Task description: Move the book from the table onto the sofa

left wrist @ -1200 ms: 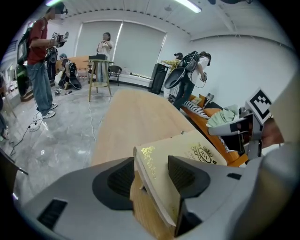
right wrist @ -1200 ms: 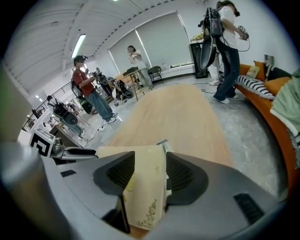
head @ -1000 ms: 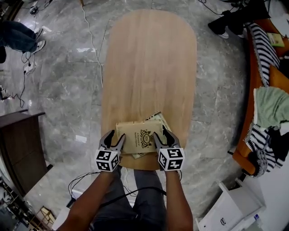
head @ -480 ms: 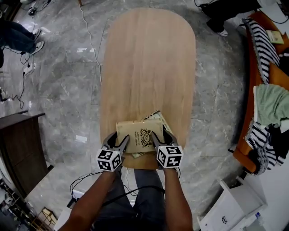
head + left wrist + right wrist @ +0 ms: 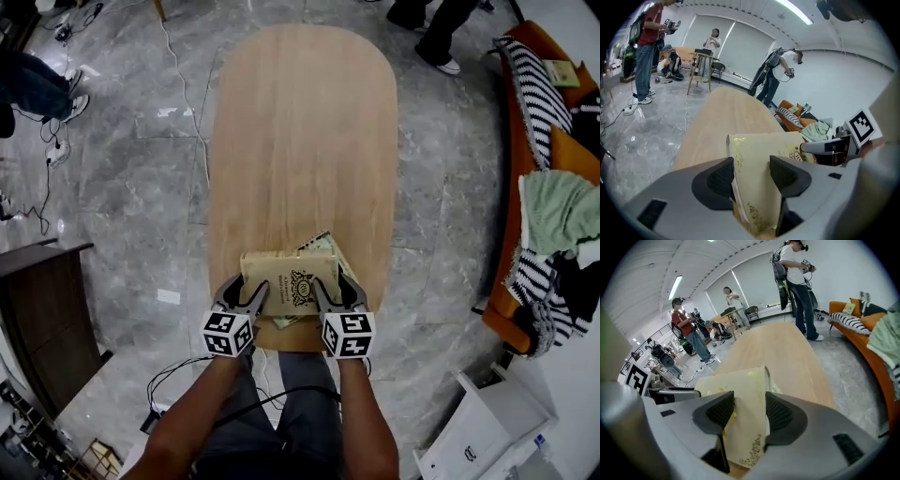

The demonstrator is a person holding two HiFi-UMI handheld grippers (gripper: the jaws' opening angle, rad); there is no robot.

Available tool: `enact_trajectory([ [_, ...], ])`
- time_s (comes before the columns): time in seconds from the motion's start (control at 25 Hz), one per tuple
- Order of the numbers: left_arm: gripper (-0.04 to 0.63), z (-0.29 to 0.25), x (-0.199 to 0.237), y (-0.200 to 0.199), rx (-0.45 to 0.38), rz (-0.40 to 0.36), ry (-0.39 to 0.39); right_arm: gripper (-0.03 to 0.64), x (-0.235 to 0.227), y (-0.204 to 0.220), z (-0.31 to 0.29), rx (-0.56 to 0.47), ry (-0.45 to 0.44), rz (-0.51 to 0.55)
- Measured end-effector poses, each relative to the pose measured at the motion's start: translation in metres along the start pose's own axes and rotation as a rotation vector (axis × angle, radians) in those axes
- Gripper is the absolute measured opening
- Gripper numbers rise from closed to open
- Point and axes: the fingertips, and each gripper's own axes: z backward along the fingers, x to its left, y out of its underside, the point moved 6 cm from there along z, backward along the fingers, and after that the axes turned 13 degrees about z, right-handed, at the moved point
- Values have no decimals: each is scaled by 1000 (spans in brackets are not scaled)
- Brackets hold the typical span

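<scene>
A cream book with a gold emblem lies at the near end of the oval wooden table, on top of a greenish booklet. My left gripper straddles the book's left edge. In the left gripper view its jaws stand narrow, one pad against the spine and one over the cover. My right gripper does the same on the right edge, its jaws tight around the book. The orange sofa stands to the right.
On the sofa lie striped cushions and a green cloth. A dark cabinet stands at the left, a white unit at the lower right. Cables trail over the marble floor; people stand beyond the table.
My right gripper has slid slightly inward over the book's right edge. The left gripper and the book have kept their places on the table.
</scene>
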Motion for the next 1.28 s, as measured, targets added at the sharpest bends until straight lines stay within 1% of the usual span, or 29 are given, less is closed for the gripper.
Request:
enact_trajectory([
  [0.16,233,12,-11,-16,-22,-38,15,219,5,-16,16,-34,21,22],
  [0.4,233,42,-39,-47,-75,-96,56,219,14,-50,56,-121,71,34],
  [0.88,233,115,-116,-126,-190,-255,186,219,34,-126,158,-324,215,27],
  [1.28,233,165,-173,-180,-272,-371,293,219,49,-175,229,-454,317,23],
])
